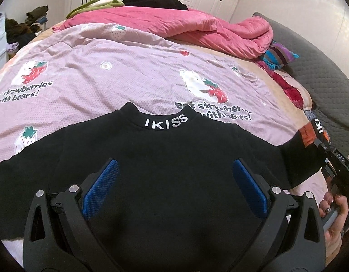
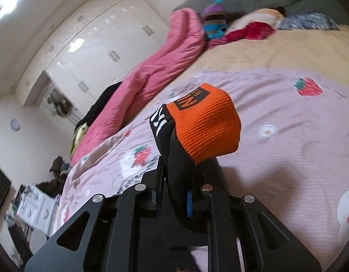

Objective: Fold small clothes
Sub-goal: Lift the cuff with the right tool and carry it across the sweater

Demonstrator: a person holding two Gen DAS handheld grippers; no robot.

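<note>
The black sweatshirt [image 1: 165,158] lies flat, collar away, on the lilac strawberry-print blanket [image 1: 106,68] covering the bed. The left hand-held gripper [image 1: 172,181] hangs over its chest with blue pads [image 1: 102,188] spread wide, nothing between them. At the right edge, the right hand-held gripper [image 2: 174,195] is pressed together on the sleeve [image 2: 174,158] just behind its orange cuff [image 2: 208,124], lifting it clear of the blanket. Beyond the collar the blanket is bare up to the bunched pink quilt [image 1: 197,27].

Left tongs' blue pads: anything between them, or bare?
Not bare: the black sweater lies flat beneath the open left tongs, unpinched, in the left wrist view.
</note>
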